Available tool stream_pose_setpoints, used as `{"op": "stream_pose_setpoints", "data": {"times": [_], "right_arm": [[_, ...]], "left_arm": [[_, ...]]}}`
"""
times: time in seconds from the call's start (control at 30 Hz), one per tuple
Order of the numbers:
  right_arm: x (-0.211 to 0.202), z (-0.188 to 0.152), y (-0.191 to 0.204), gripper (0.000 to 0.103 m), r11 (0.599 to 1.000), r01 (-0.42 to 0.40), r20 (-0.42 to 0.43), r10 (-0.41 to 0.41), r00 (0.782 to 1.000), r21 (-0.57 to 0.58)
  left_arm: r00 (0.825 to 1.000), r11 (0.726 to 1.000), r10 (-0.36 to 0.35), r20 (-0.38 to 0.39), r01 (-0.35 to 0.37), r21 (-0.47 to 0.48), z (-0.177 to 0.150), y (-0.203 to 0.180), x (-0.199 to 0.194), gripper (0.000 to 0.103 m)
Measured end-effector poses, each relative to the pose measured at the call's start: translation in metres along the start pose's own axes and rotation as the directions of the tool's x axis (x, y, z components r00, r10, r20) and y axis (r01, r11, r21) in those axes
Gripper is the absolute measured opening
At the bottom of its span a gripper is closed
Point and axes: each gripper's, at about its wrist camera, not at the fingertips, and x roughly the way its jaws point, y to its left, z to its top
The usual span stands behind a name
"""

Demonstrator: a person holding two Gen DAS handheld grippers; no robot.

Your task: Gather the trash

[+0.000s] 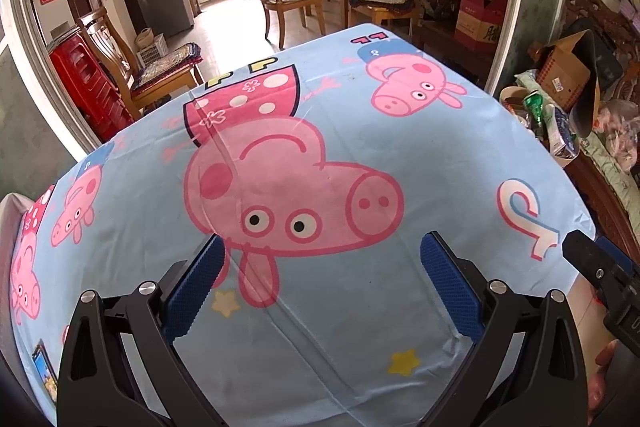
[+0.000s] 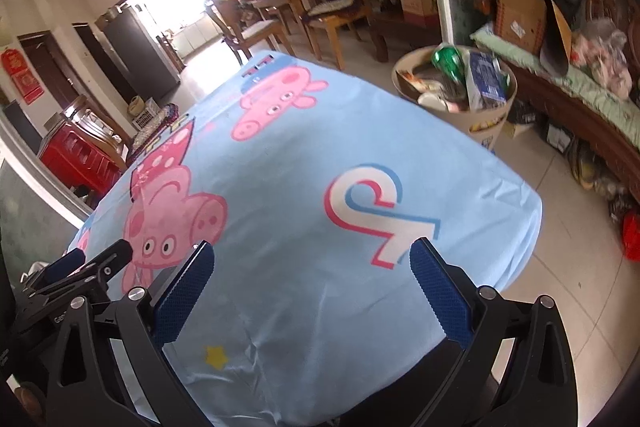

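Left gripper (image 1: 322, 259), right gripper (image 2: 312, 267): knurled blue pads spread, nothing between, above smooth cartoon-pig tablecloth (image 2: 320, 155). Round beige trash bin (image 2: 486, 119) beside tablecloth, heaped with wrappers.

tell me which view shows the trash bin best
The right wrist view. The trash bin stands on the floor past the table's far right corner, with its rim, wall and contents showing. In the left wrist view the table edge hides all but the top of it.
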Motion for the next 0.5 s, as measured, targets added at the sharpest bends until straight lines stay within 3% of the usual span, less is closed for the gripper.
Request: {"op": "stream_pose_setpoints", "data": {"times": [0.3, 0.5], "right_arm": [[-0.001, 0.0, 0.003, 0.095, 1.0, 0.01, -0.001, -0.01, 1.0, -0.008], [-0.007, 0.002, -0.003, 0.095, 0.999, 0.037, 0.041, -0.038, 0.998, 0.019]], "left_arm": [[0.997, 1.0, -0.022, 0.075, 0.023, -0.011, 0.002, 0.001, -0.014, 0.097], [0.994, 0.999, -0.036, 0.104, 0.037, -0.008, 0.001, -0.003, -0.02, 0.097]]}}
